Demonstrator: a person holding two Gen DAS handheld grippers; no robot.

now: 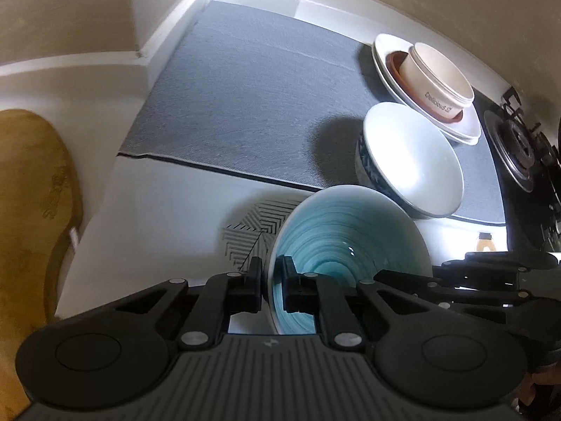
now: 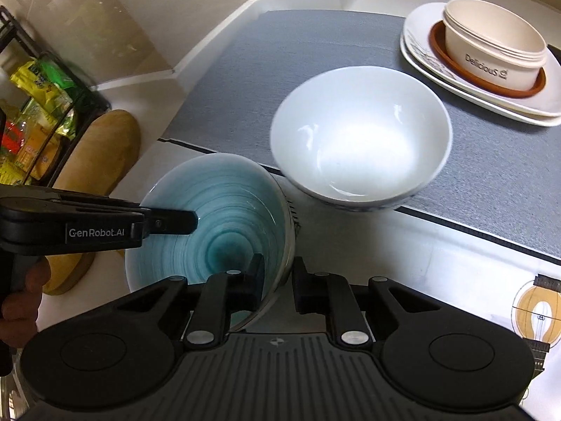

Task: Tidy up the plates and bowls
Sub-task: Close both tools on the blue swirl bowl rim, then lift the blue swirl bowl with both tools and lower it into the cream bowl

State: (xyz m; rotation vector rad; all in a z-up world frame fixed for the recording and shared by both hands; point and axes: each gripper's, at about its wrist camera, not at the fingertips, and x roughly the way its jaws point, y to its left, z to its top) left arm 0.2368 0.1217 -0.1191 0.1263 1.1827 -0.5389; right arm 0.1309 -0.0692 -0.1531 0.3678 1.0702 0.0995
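Both grippers clamp the same turquoise-glazed bowl, which sits on the white countertop just in front of the grey drying mat. The left gripper pinches the bowl's rim, one finger outside the wall and the other inside on the blue spiral glaze. The right gripper grips the opposite side of the rim the same way, its left finger inside the bowl and its right finger against the outer wall. From the right wrist view the left gripper's side shows white lettering, "GenRobot.AI", and part of a hand wraps its handle. A white bowl with a dark patterned outside stands at the mat's front edge, right beside the turquoise bowl. Farther back on the mat a stack of white plates carries a brown saucer, and on it cream paper bowls nest together, the outer one printed "Delicious". A wooden cutting board leans at the left beside a black rack of yellow and green packets, whose print is too blurred to read. A gas burner lies beyond the mat in the left wrist view.
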